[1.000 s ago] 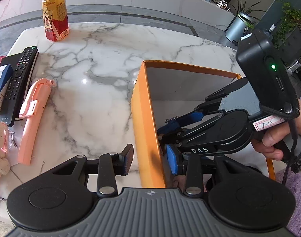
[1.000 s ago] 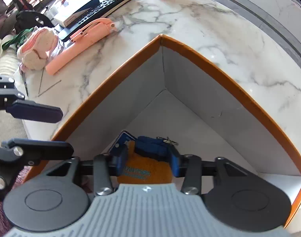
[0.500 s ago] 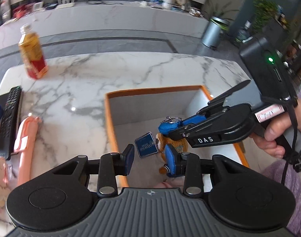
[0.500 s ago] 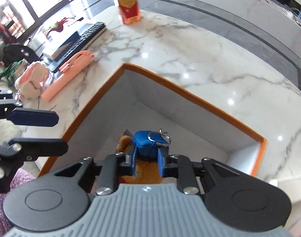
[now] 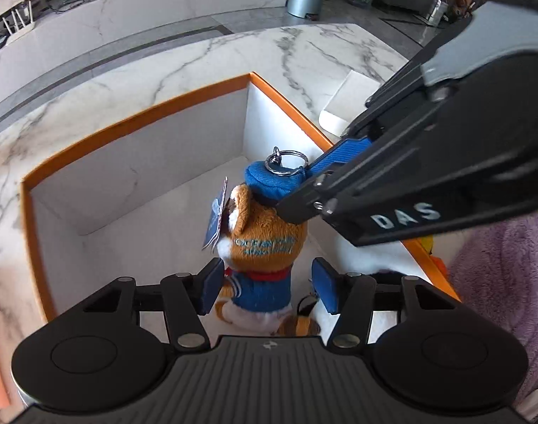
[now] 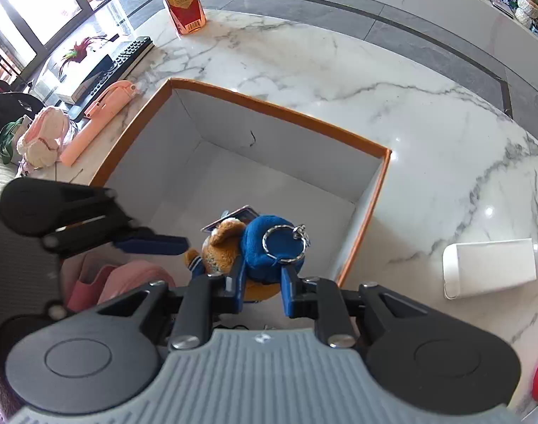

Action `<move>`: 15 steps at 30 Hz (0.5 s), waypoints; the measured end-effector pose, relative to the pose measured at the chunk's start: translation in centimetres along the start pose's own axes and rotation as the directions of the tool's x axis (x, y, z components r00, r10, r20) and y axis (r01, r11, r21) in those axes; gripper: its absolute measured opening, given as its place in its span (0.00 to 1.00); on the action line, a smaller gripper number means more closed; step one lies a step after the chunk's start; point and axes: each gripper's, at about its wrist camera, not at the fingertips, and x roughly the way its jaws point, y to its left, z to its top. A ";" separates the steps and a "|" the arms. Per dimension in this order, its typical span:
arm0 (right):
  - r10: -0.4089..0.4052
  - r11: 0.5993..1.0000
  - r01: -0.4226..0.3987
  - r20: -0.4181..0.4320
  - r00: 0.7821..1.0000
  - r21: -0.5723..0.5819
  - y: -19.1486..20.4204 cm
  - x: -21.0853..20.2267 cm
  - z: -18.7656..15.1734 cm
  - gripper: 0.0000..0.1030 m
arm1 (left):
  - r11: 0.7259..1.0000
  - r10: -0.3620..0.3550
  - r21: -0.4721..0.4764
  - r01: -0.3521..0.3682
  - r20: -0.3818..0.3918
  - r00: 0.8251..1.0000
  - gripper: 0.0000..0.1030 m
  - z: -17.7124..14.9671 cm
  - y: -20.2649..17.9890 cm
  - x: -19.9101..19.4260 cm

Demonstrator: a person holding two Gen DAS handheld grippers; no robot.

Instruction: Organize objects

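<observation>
From the left wrist, the left gripper (image 5: pixel 267 288) has just been opening; its blue pads stand wide on either side of the brown plush keychain toy with a blue cap (image 5: pixel 265 243), not pressing it. The toy hangs inside the orange-rimmed white cardboard box (image 5: pixel 134 123).

From the right wrist, the right gripper (image 6: pixel 261 284) pinches the toy's blue cap (image 6: pixel 272 247) narrowly. A white rectangular case (image 6: pixel 489 266) lies on the marble table (image 6: pixel 339 63), just beside the box.
</observation>
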 end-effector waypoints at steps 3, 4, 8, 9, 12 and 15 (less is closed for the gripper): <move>0.002 1.000 -0.002 0.000 1.000 0.009 -0.6 0.2 -0.2 0.20 | 1.000 0.000 0.001 0.000 0.008 1.000 0.51 0.4 0.3 1.2; -0.005 1.000 0.005 0.001 1.000 0.007 -0.8 0.2 -0.3 0.20 | 1.000 -0.004 0.007 0.004 0.014 1.000 0.50 0.5 0.4 1.3; 0.018 1.000 -0.018 0.017 1.000 -0.002 -1.6 -0.2 -0.6 0.20 | 0.991 0.031 0.126 -0.032 0.005 1.000 0.44 0.9 -0.5 0.8; 0.033 0.999 -0.033 0.020 0.999 0.006 -1.8 -0.4 -0.7 0.21 | 0.984 0.052 0.170 -0.051 0.000 0.999 0.42 1.0 -0.7 0.6; 0.024 1.000 -0.023 0.055 0.998 -0.009 -1.8 -1.3 -0.8 0.20 | 0.940 0.145 0.318 -0.127 -0.033 0.989 0.41 1.0 -1.9 0.4; -0.001 0.999 0.008 0.122 0.992 -0.053 -1.4 -2.3 -0.7 0.21 | 0.889 0.178 0.443 -0.114 -0.104 0.979 0.41 0.3 -3.0 1.3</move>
